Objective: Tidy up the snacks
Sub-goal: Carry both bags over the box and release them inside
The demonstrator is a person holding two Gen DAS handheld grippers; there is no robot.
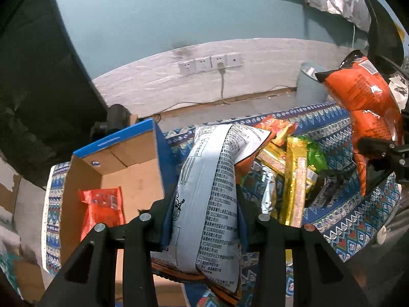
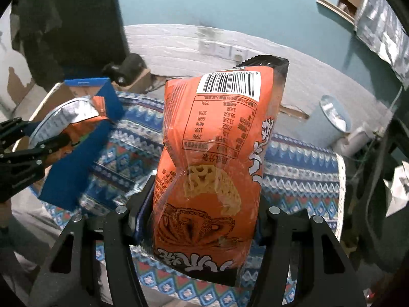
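My left gripper (image 1: 204, 204) is shut on a grey-white snack bag (image 1: 209, 194) with printed text, held above the table beside the open cardboard box (image 1: 138, 158). A red snack packet (image 1: 102, 209) lies inside the box. My right gripper (image 2: 204, 199) is shut on an orange snack bag (image 2: 214, 148) with a barcode, held upright above the patterned cloth. That orange bag (image 1: 368, 97) and right gripper (image 1: 383, 153) show at the right of the left wrist view. The left gripper (image 2: 33, 151) and its bag (image 2: 66, 120) show at the left of the right wrist view.
A pile of snack packets, yellow (image 1: 294, 179), green (image 1: 317, 158) and silver (image 1: 268, 186), lies on the blue patterned tablecloth (image 1: 340, 220). A grey bin (image 2: 332, 117) stands on the floor by the wall. Wall sockets (image 1: 209, 64) sit behind the table.
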